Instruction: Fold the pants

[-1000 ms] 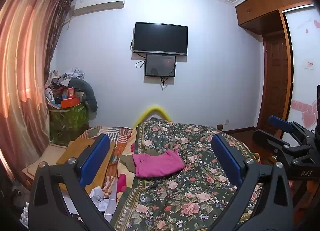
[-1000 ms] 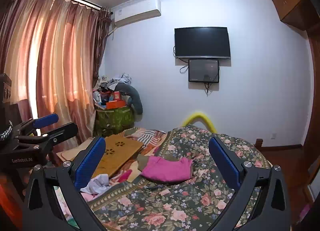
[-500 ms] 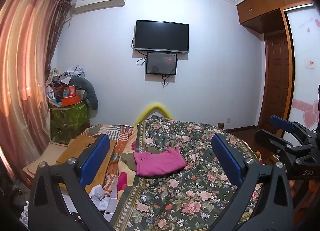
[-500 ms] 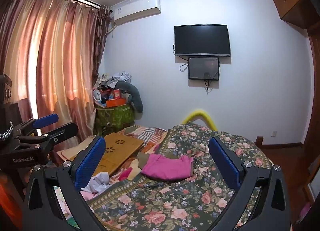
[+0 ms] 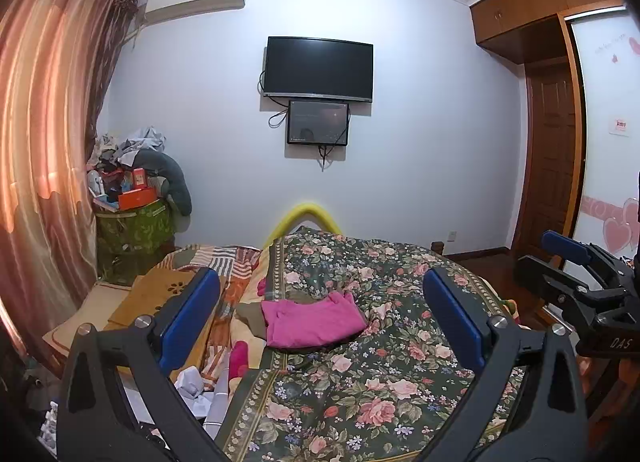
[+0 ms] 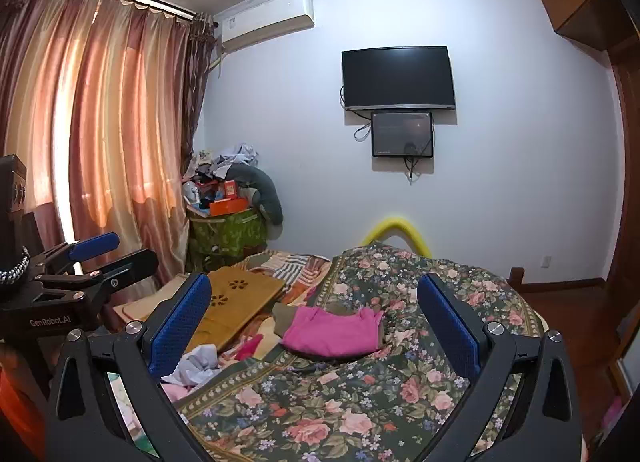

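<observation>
Folded pink pants [image 5: 312,322] lie on the dark floral bedspread [image 5: 360,394], near the middle of the bed; they also show in the right wrist view [image 6: 334,332]. An olive garment [image 5: 250,314] lies under their left edge. My left gripper [image 5: 320,322] is open and empty, held in the air above the near part of the bed. My right gripper [image 6: 316,326] is open and empty too, at like height. Each gripper shows at the side of the other's view: the right one [image 5: 576,274], the left one [image 6: 76,274].
A wooden lap tray [image 6: 236,302] and crumpled clothes [image 6: 196,366] lie on the bed's left side. A heaped green box [image 5: 132,221] stands by the curtain [image 6: 100,141]. A yellow foam bed rail [image 5: 306,217], wall television [image 5: 320,69] and wooden door [image 5: 552,165] lie beyond.
Both grippers have tilted slightly, so the bed and pants sit a little lower in the views. The pants have not moved. Both grippers stay open.
</observation>
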A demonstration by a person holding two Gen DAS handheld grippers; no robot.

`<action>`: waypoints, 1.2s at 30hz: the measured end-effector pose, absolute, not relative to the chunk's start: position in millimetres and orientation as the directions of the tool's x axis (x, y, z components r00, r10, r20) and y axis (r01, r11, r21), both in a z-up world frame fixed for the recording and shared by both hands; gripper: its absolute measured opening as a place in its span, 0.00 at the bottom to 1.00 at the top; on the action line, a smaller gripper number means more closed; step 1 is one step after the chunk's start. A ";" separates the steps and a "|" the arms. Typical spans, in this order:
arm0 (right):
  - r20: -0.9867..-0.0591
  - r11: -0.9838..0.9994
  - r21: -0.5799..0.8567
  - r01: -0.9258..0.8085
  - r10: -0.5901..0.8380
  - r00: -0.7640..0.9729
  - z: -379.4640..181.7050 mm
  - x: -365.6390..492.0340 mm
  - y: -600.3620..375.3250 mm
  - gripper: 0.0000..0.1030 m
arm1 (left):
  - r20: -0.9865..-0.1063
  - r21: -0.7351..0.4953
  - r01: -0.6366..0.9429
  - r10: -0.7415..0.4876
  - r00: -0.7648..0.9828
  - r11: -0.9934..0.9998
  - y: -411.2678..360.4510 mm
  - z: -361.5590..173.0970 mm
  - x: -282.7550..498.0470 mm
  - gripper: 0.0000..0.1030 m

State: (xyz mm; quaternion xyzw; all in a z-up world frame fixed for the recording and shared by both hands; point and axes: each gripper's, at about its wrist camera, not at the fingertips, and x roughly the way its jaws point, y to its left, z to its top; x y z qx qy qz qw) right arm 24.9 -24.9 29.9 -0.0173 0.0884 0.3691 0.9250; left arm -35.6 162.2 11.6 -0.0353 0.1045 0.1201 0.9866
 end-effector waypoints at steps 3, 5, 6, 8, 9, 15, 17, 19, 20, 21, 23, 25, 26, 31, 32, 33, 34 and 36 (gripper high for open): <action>-0.176 0.727 0.038 -0.686 0.680 0.712 31.0 26.4 -26.1 1.00 | -0.213 -0.039 -0.240 0.226 0.950 0.970 159.0 11.7 -35.7 1.00; -0.176 0.728 0.038 -0.685 0.679 0.712 31.1 26.9 -26.2 1.00 | -0.212 -0.038 -0.234 0.221 0.952 0.971 157.0 11.1 -36.9 1.00; -0.177 0.730 0.038 -0.682 0.677 0.715 31.4 27.4 -26.6 1.00 | -0.213 -0.037 -0.232 0.219 0.952 0.972 155.7 11.0 -36.8 1.00; -0.178 0.732 0.043 -0.680 0.676 0.715 30.8 28.1 -26.8 1.00 | -0.216 -0.033 -0.227 0.214 0.953 0.973 153.7 11.3 -36.2 1.00; -0.179 0.732 0.048 -0.680 0.676 0.715 30.9 28.8 -27.3 1.00 | -0.216 -0.031 -0.225 0.214 0.953 0.974 152.5 11.5 -35.9 1.00; -0.177 0.733 0.055 -0.677 0.675 0.716 29.7 28.1 -29.8 1.00 | -0.220 -0.018 -0.210 0.201 0.955 0.978 146.9 11.6 -32.9 1.00; -0.175 0.734 0.058 -0.676 0.674 0.717 29.8 27.4 -30.0 1.00 | -0.219 -0.020 -0.206 0.197 0.956 0.978 146.2 11.3 -33.1 1.00; -0.172 0.735 0.059 -0.676 0.674 0.718 30.3 26.7 -30.5 1.00 | -0.219 -0.023 -0.204 0.195 0.956 0.979 146.2 10.8 -33.1 1.00; -0.172 0.736 0.059 -0.675 0.673 0.719 30.5 26.6 -30.5 1.00 | -0.218 -0.024 -0.203 0.193 0.957 0.979 146.2 10.8 -33.1 1.00; -0.170 0.736 0.057 -0.674 0.673 0.720 30.9 26.0 -30.5 1.00 | -0.218 -0.024 -0.201 0.191 0.957 0.979 146.0 10.7 -33.0 1.00; -0.170 0.737 0.059 -0.673 0.672 0.721 30.8 26.6 -30.2 1.00 | -0.217 -0.023 -0.193 0.183 0.959 0.981 145.2 10.6 -32.3 1.00; -0.173 0.734 0.061 -0.676 0.675 0.717 30.7 26.4 -30.1 1.00 | -0.215 -0.021 -0.191 0.182 0.959 0.981 144.1 10.1 -32.5 1.00; -0.173 0.733 0.062 -0.677 0.676 0.716 30.9 26.1 -29.9 1.00 | -0.215 -0.020 -0.191 0.182 0.960 0.981 143.8 10.1 -32.3 1.00; -0.173 0.733 0.063 -0.677 0.676 0.716 30.6 26.0 -29.7 1.00 | -0.221 -0.021 -0.185 0.176 0.959 0.982 143.7 9.6 -30.7 1.00; -0.173 0.733 0.064 -0.677 0.676 0.716 30.9 25.9 -29.6 1.00 | -0.223 -0.021 -0.185 0.175 0.959 0.983 143.7 9.1 -30.1 1.00; -0.174 0.733 0.063 -0.677 0.676 0.716 30.9 25.8 -29.5 1.00 | -0.224 -0.022 -0.185 0.175 0.959 0.983 143.8 9.1 -29.7 1.00; -0.174 0.733 0.062 -0.677 0.676 0.716 31.1 25.7 -29.2 1.00 | -0.226 -0.023 -0.185 0.176 0.958 0.982 144.0 8.8 -29.1 1.00; -0.174 0.734 0.062 -0.676 0.675 0.717 31.2 25.6 -28.8 1.00 | -0.229 -0.024 -0.183 0.173 0.958 0.983 144.7 8.4 -27.7 1.00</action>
